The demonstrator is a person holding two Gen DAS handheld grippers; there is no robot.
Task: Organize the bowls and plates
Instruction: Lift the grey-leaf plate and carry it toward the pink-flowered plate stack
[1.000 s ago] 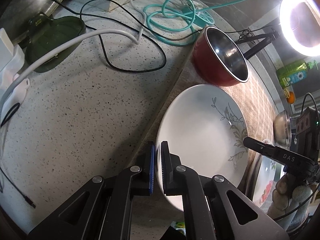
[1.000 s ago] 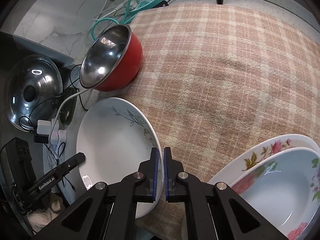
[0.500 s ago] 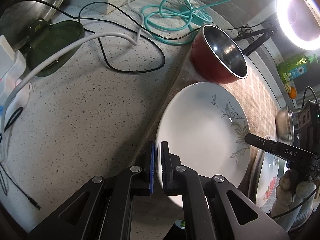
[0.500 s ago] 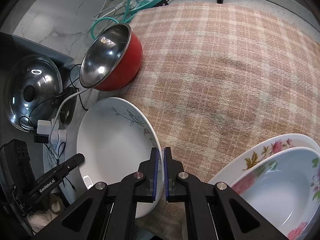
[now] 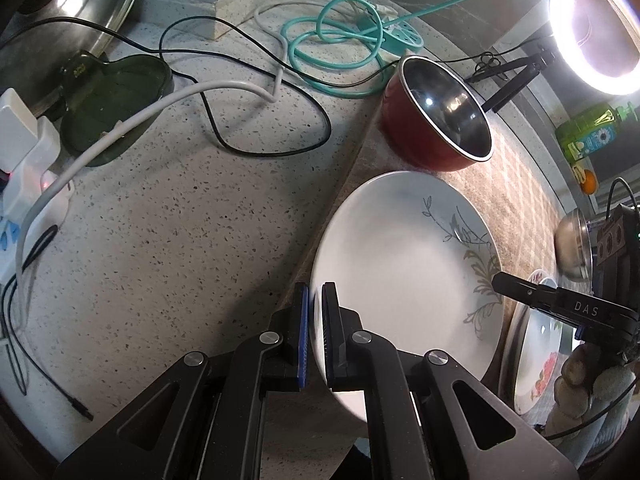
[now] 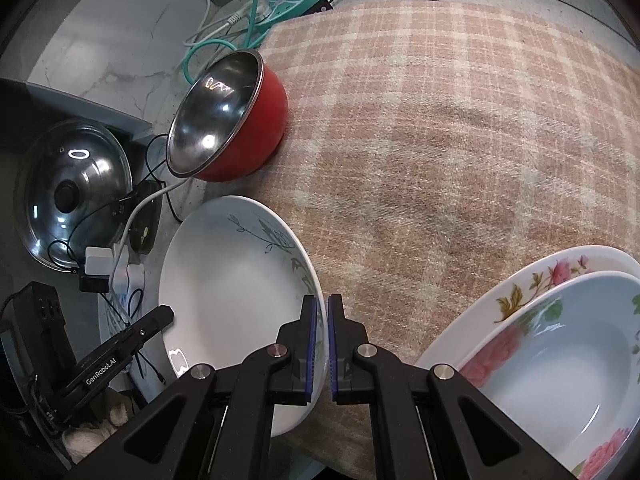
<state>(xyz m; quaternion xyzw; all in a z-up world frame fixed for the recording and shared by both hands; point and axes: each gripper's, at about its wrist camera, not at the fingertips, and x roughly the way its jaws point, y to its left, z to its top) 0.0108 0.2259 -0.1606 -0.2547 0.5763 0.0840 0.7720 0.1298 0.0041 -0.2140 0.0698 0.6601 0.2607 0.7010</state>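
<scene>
A white plate with a leaf print (image 5: 404,276) (image 6: 232,280) is held off the counter between both grippers. My left gripper (image 5: 314,336) is shut on its near-left rim. My right gripper (image 6: 323,344) is shut on the opposite rim. A red bowl with a steel inside (image 5: 436,128) (image 6: 232,128) stands on the checked cloth (image 6: 440,140) beyond the plate. Two stacked rose-print dishes (image 6: 560,344) sit on the cloth to the right, also visible in the left wrist view (image 5: 536,356).
Speckled counter (image 5: 180,220) with black, white and teal cables (image 5: 332,40), a dark green dish (image 5: 116,108), a white power strip (image 5: 28,160) and a glass pot lid (image 6: 72,196). A small steel bowl (image 5: 572,244) and ring light (image 5: 600,20) stand at right.
The plate stays gripped on both rims; it and both grippers have shifted only slightly, with the scene drifting a little in the left wrist view.
</scene>
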